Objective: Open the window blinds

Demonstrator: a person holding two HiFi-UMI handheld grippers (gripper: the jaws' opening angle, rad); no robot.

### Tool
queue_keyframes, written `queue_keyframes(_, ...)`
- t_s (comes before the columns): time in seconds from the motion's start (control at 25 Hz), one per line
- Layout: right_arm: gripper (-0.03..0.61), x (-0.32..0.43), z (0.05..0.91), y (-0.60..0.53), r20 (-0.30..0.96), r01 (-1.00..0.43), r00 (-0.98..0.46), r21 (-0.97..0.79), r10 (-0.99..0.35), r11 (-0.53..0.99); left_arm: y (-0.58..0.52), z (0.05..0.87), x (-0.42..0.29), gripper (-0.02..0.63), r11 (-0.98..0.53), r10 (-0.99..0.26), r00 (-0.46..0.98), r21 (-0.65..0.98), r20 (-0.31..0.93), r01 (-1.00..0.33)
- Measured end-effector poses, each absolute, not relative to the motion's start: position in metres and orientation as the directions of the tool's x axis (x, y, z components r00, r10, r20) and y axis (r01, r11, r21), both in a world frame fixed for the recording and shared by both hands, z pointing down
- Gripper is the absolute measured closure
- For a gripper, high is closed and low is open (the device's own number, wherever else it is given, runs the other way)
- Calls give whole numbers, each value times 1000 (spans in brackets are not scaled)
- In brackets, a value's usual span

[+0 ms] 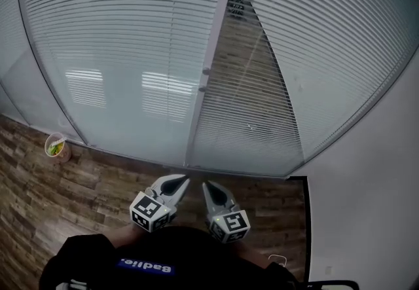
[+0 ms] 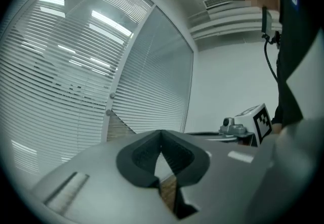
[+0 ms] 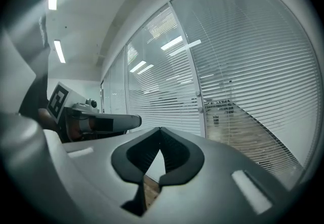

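Observation:
White slatted blinds (image 1: 124, 40) cover the glass in front of me, in two panels split by a grey mullion (image 1: 208, 53) with two small knobs (image 1: 204, 71). On the right panel (image 1: 327, 53) the slats leave a dark triangular patch (image 1: 245, 92) that I can see through, and a thin rod (image 1: 251, 46) hangs across it. My left gripper (image 1: 183, 181) (image 2: 161, 132) and right gripper (image 1: 206, 186) (image 3: 160, 129) are held side by side low in front of my body, well short of the blinds. Both are shut, tips meeting, with nothing between them. Each one shows in the other's view.
A small cup (image 1: 55, 146) stands on the wood-plank floor (image 1: 78, 184) at the foot of the left panel. A white wall (image 1: 380, 197) closes the right side, with a black edge strip (image 1: 306, 217) at its base.

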State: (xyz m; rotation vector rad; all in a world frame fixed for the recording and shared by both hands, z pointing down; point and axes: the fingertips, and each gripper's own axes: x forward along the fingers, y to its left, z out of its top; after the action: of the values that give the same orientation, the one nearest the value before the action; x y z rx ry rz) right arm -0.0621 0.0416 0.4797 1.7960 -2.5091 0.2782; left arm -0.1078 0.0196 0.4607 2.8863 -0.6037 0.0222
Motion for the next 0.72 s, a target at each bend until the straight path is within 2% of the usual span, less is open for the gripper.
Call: queue_keyframes(0.72,577,-77,479,48,147,-924,-381,-90,-913,371,34,459,-116,615,-894,-409,911,177,54,-411)
